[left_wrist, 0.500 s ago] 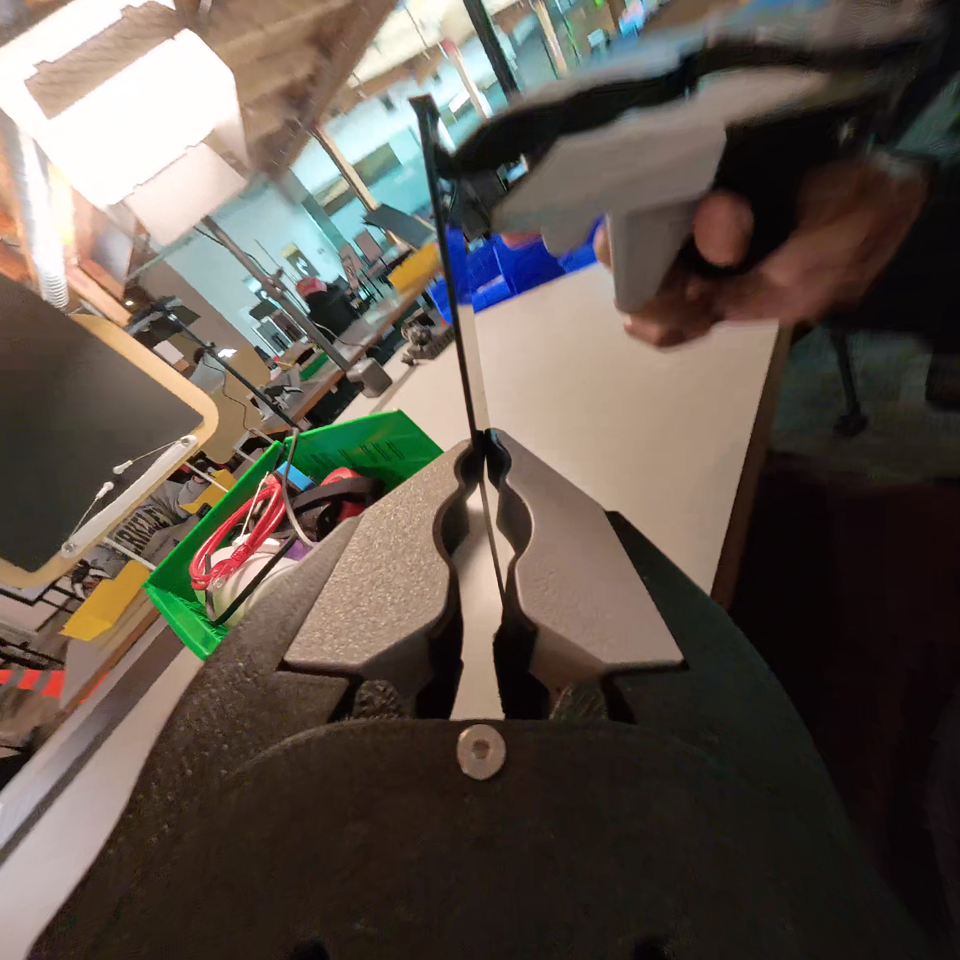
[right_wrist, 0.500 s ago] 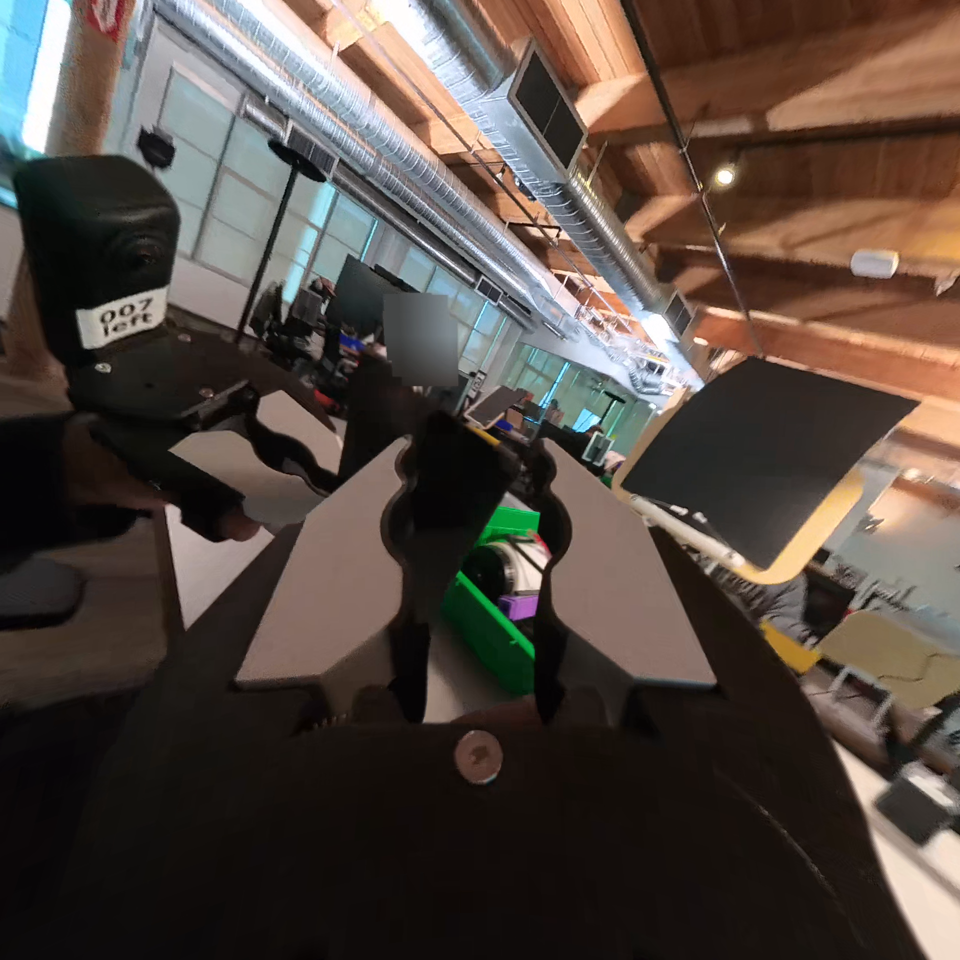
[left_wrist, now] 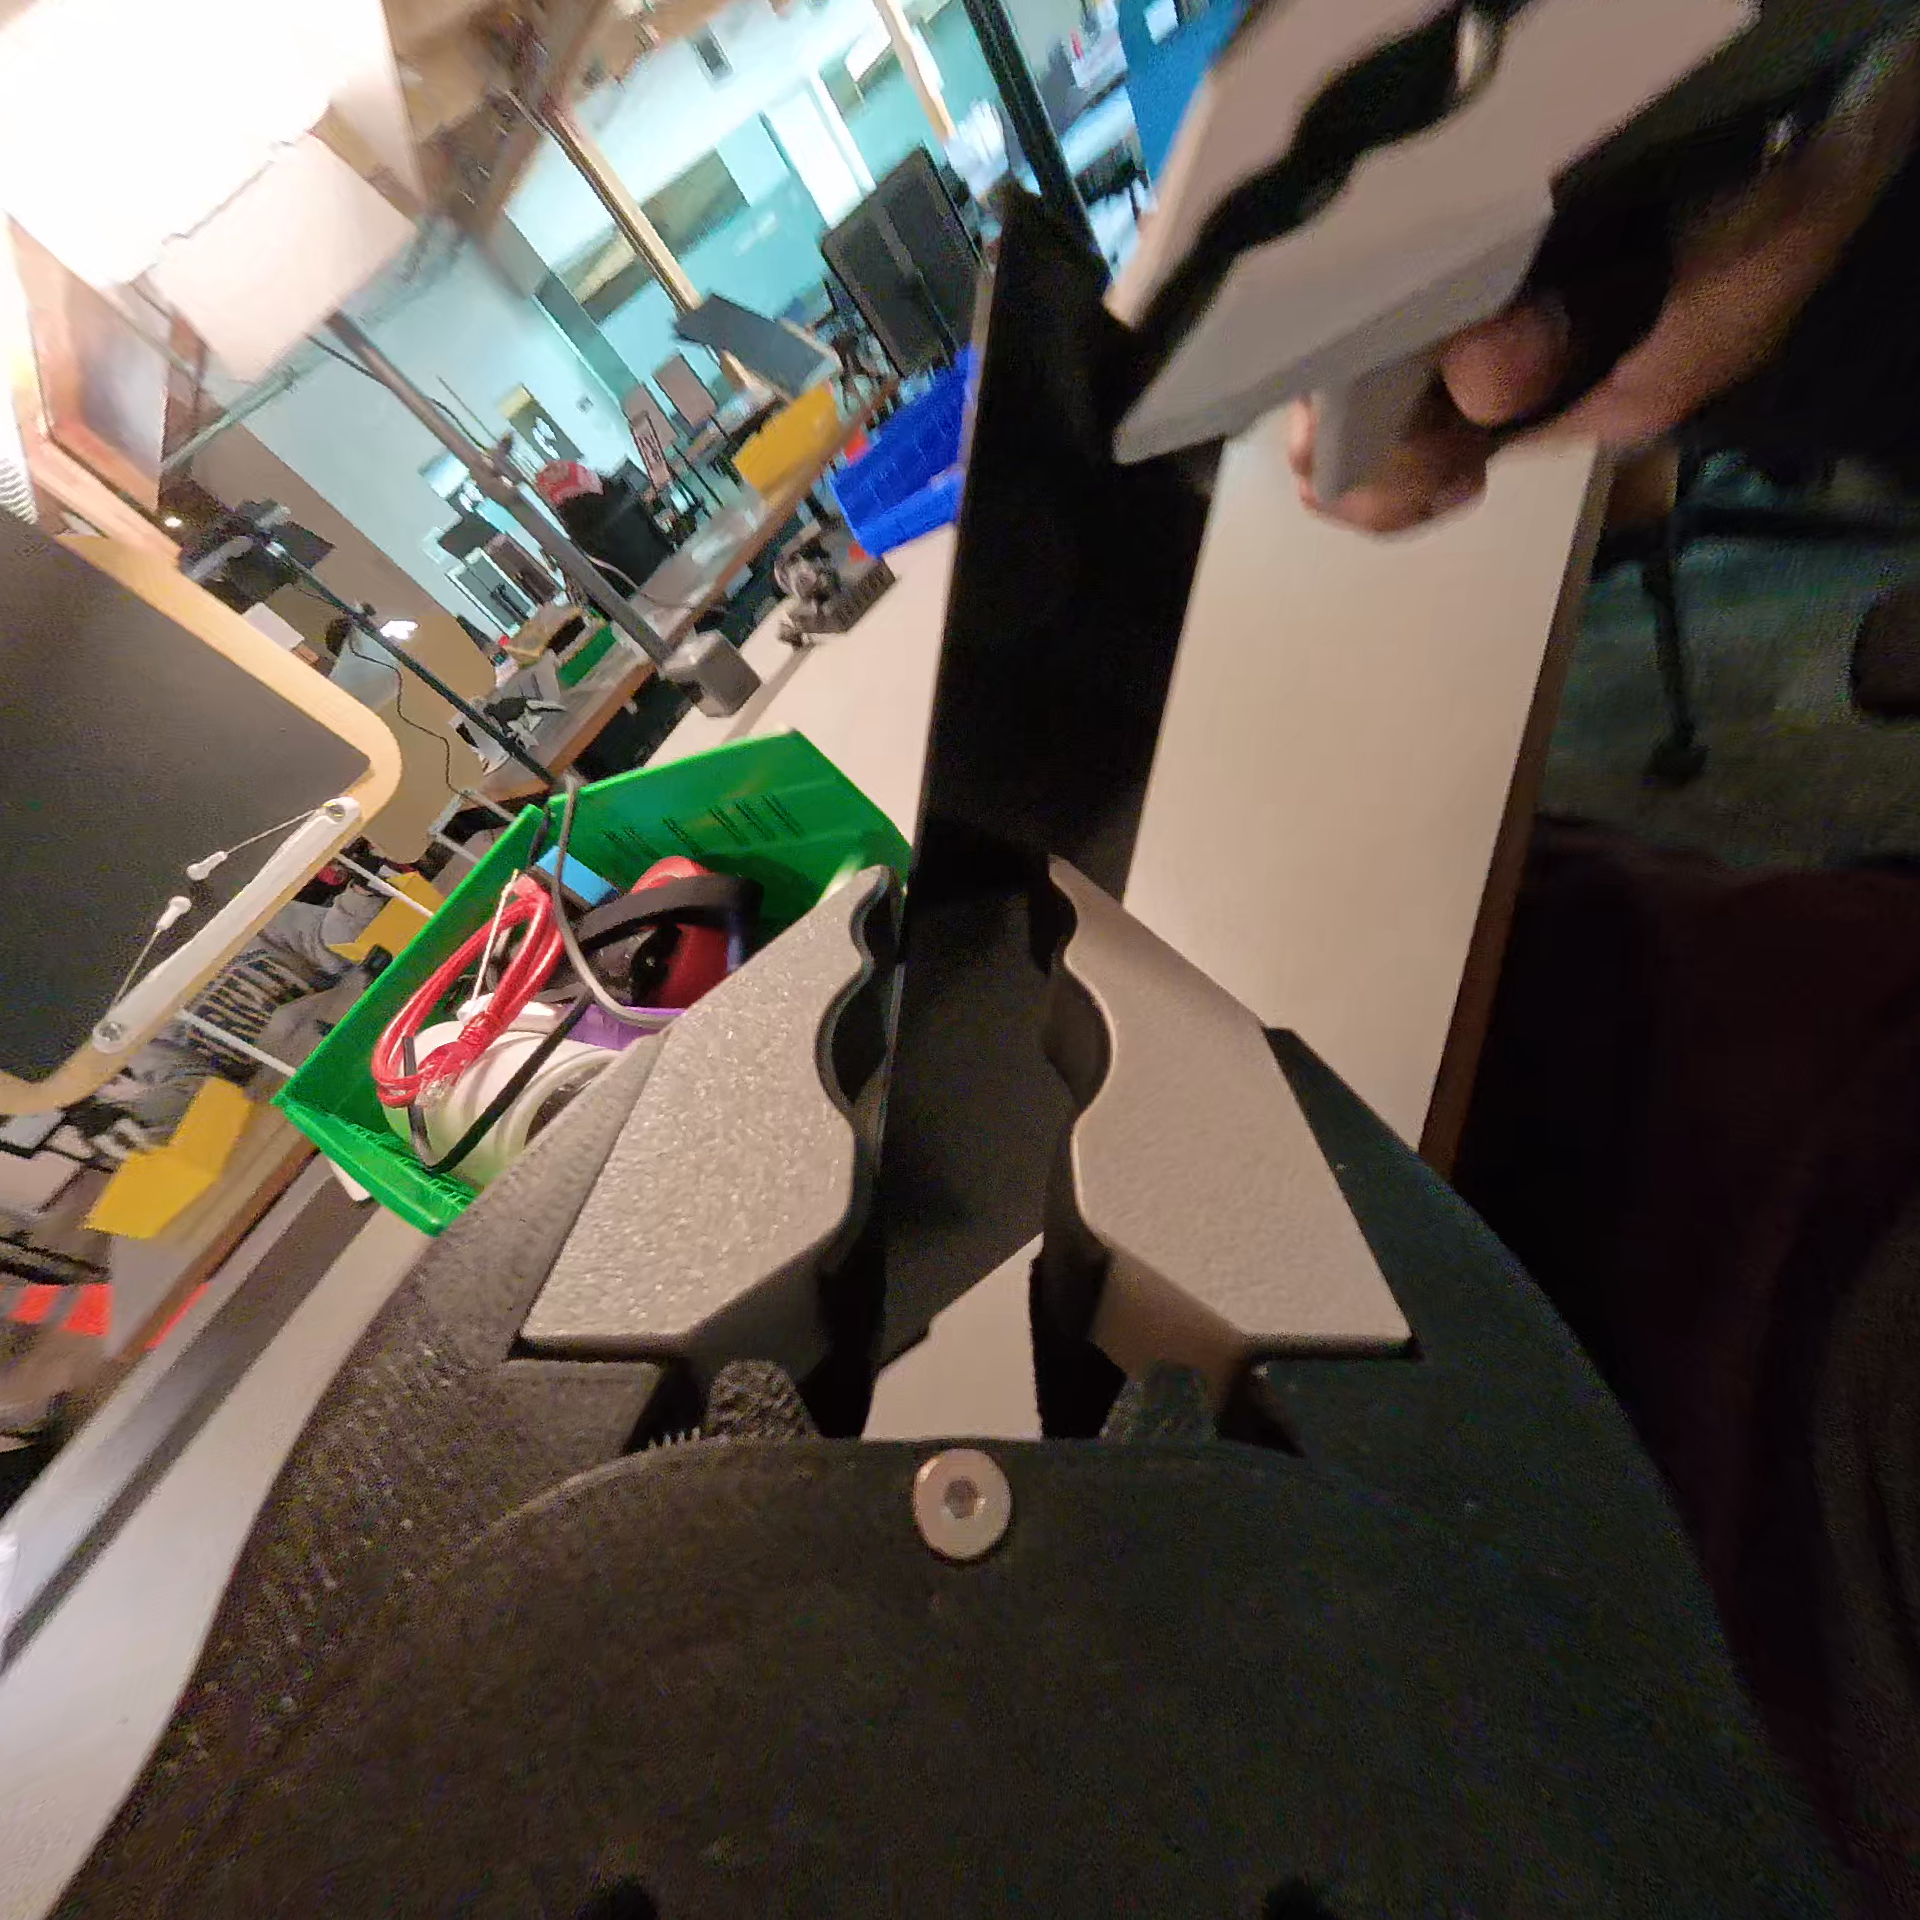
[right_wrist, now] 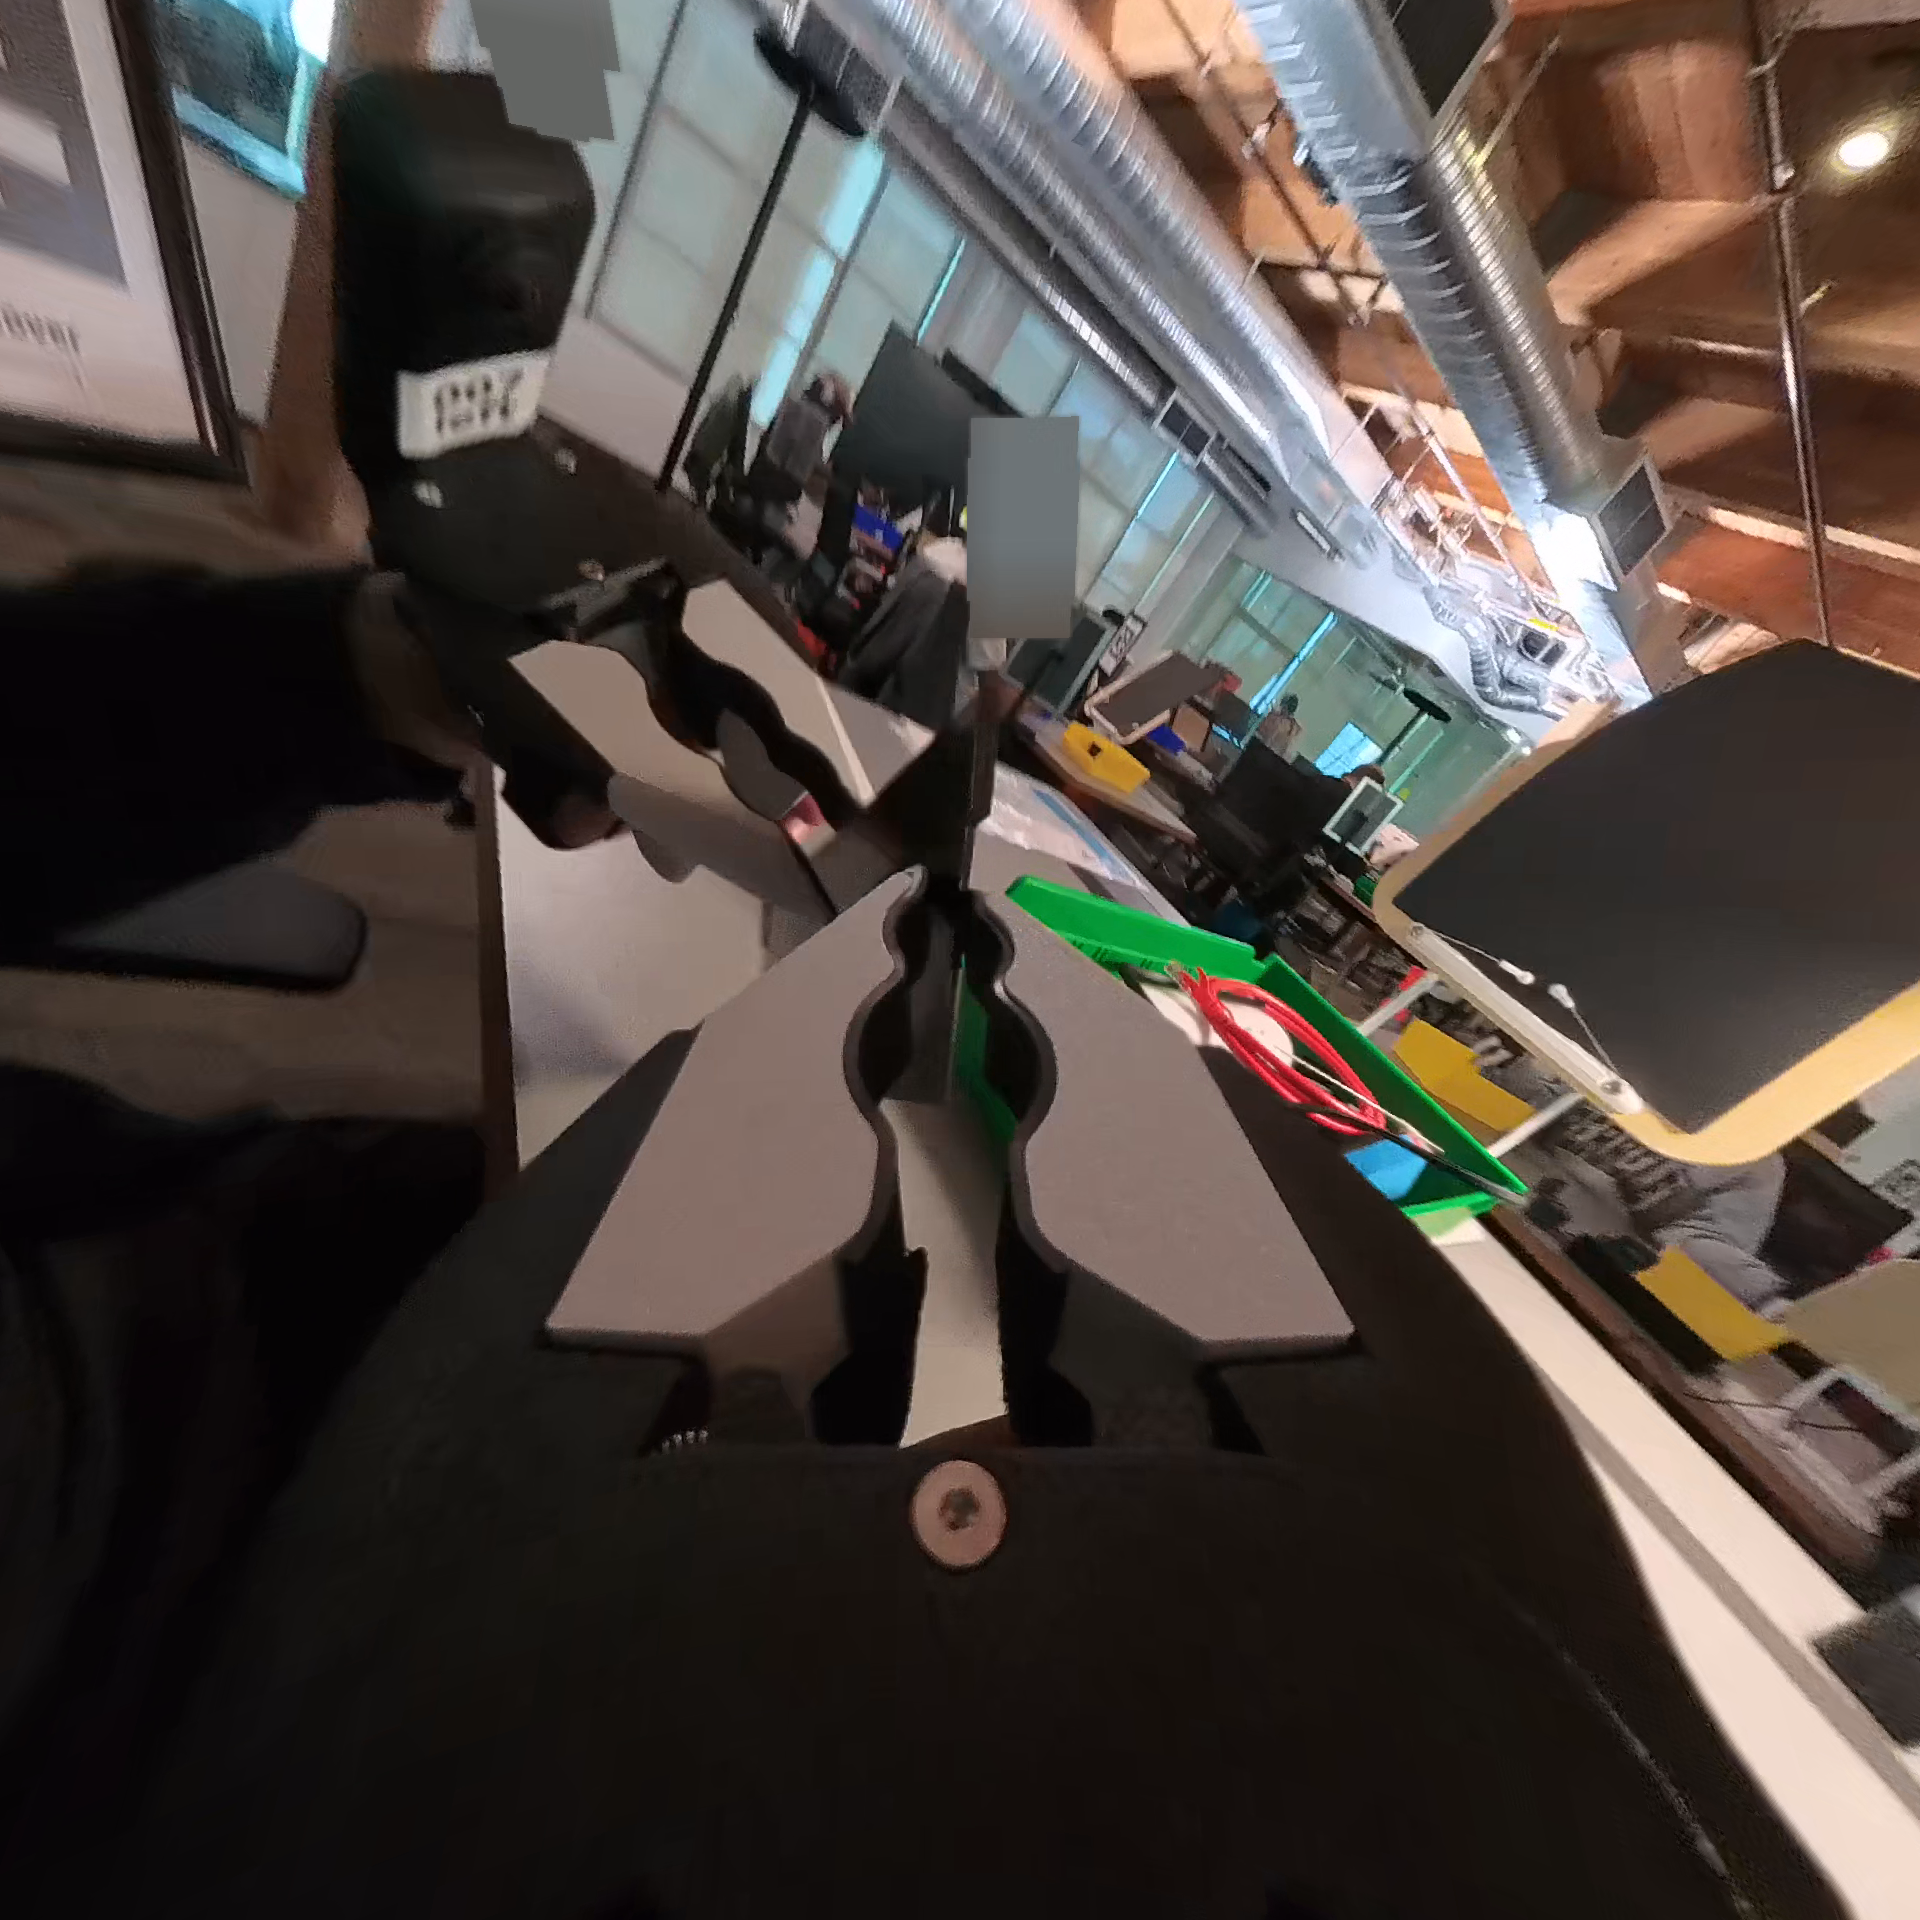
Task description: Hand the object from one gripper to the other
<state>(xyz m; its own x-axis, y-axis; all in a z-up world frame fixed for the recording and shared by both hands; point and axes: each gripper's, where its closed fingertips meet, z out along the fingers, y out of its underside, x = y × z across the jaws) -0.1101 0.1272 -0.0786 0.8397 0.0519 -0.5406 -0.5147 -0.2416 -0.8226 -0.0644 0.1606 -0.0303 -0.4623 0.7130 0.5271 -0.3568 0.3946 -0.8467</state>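
Observation:
A thin flat black plate (left_wrist: 1060, 623) stands between the fingers of my left gripper (left_wrist: 971, 894), whose jaws are apart, with the plate's broad face showing. Its upper end runs to my right gripper (left_wrist: 1164, 312) at the top right, held by a hand. In the right wrist view, my right gripper (right_wrist: 951, 914) is shut on the plate (right_wrist: 940, 800), seen edge-on at the fingertips. The left gripper (right_wrist: 821, 821) shows just beyond, jaws parted around the plate's other end.
A white table (left_wrist: 1351, 779) lies below, its edge to the right. A green bin (left_wrist: 727, 800) with a red cable (left_wrist: 457, 997) and other items sits on it, also in the right wrist view (right_wrist: 1143, 925). A black wood-rimmed panel (left_wrist: 156, 779) stands beside the bin. The grippers' ends are close to 8 cm from one another.
My left gripper was shut on the plate and has opened. My right gripper was open around the plate's end and has shut on it. The plate has turned, showing its face to the left camera.

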